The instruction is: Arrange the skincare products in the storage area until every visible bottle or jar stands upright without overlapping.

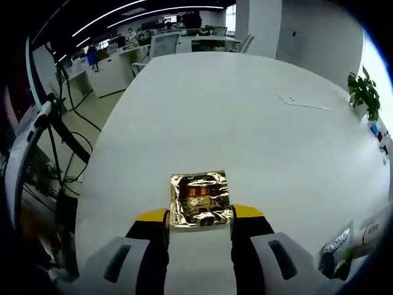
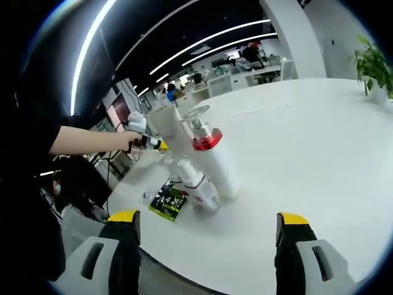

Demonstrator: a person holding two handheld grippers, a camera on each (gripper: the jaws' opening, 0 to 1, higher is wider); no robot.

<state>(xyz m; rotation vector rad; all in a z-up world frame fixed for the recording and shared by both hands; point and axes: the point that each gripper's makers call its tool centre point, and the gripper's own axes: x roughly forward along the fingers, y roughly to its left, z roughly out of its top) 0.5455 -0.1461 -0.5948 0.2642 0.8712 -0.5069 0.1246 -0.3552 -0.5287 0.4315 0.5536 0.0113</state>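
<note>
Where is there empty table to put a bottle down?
The white table is bare between the red-collared bottle and the potted plant. It is crowded by the small bottle, the dark packet, and the left gripper. The left jaws squeeze a gold box.

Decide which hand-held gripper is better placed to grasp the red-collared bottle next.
Probably right. The right hand-held gripper has open, empty jaws facing the red-collared bottle; the left hand-held gripper is occupied, gripping the gold foil box.
</note>
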